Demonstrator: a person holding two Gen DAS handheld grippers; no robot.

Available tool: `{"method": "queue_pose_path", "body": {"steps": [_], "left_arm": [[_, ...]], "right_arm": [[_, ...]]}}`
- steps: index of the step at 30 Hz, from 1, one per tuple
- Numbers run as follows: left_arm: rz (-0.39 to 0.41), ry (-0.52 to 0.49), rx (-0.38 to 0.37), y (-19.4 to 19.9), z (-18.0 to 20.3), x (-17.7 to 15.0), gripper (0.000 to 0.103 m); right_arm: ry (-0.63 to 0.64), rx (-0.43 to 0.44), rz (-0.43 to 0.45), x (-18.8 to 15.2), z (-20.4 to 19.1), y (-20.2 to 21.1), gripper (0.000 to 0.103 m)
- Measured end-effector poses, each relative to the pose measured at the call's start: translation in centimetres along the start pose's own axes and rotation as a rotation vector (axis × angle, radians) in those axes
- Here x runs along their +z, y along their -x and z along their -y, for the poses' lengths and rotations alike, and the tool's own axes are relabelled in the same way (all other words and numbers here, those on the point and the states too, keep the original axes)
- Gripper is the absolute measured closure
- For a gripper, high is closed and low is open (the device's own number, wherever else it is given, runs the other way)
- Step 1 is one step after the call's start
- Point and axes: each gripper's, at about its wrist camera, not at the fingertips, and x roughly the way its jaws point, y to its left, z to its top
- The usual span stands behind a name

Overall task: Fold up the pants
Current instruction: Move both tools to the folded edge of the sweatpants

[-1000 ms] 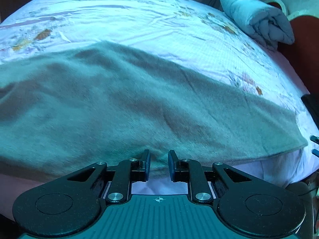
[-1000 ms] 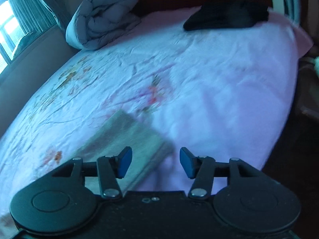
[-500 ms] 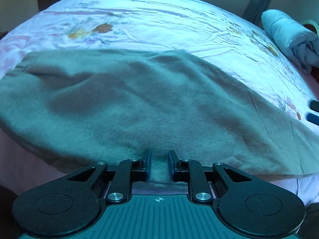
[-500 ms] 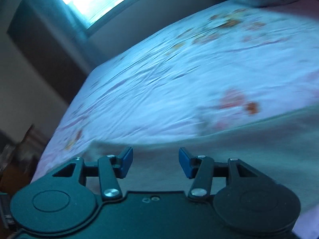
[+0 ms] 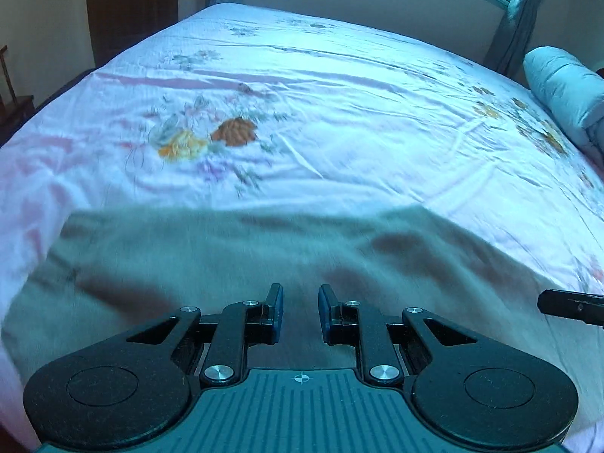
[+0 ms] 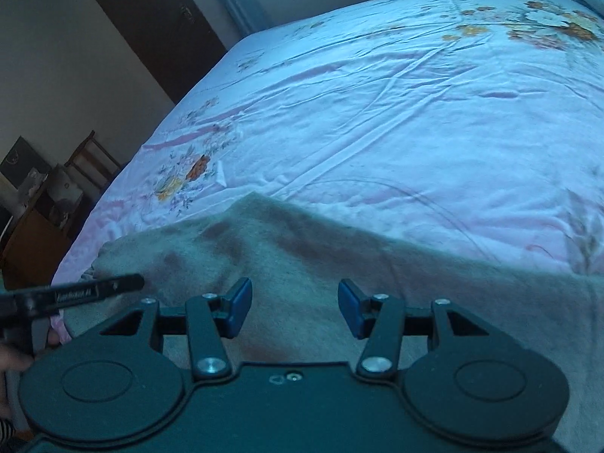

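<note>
Grey-green pants (image 5: 211,264) lie flat along the near edge of a bed and fill the lower half of both views (image 6: 377,283). My left gripper (image 5: 300,313) hovers over them with its jaws a narrow gap apart, nothing between them. My right gripper (image 6: 294,307) is wide open and empty above the same cloth. The right gripper's fingertip (image 5: 566,306) shows at the right edge of the left wrist view. The left gripper's finger (image 6: 87,290) shows at the left of the right wrist view, near the pants' end.
The bed's pink floral sheet (image 5: 321,120) stretches away behind the pants. A rolled grey quilt (image 5: 566,90) lies at the far right. A dark door (image 6: 151,26) and wooden furniture (image 6: 41,219) stand left of the bed.
Both grippers swung left along the pants and now sit close together. The right gripper came over the cloth. Jaw openings look unchanged.
</note>
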Motion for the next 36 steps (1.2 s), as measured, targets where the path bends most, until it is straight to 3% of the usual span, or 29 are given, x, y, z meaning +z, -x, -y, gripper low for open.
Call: {"method": "queue_pose_path", "body": {"steps": [6, 15, 22, 26, 30, 36], "left_arm": [[-0.035, 0.005, 0.022, -3.4, -0.9, 1.5, 0.084], [-0.076, 0.045, 0.025, -5.8, -3.4, 1.4, 0.084], [-0.066, 0.028, 0.046, -6.6, -4.1, 2.0, 0.084], [-0.066, 0.034, 0.04, -6.7, -4.3, 2.1, 0.084], [-0.069, 0.039, 0.032, -6.7, -4.5, 2.2, 0.084], [-0.064, 0.051, 0.059, -7.1, -5.1, 2.8, 0.084]], "right_arm": [[0.07, 0.035, -0.051, 5.0, -1.5, -5.2, 0.066], [0.182, 0.09, -0.24, 9.6, -2.0, -12.9, 0.07], [0.302, 0.243, -0.37, 9.7, -3.1, -13.0, 0.069], [0.317, 0.318, -0.38, 10.5, -2.6, -13.0, 0.069], [0.373, 0.257, -0.412, 11.0, -1.6, -13.7, 0.07], [0.352, 0.424, -0.46, 11.1, -2.0, -13.6, 0.069]]}}
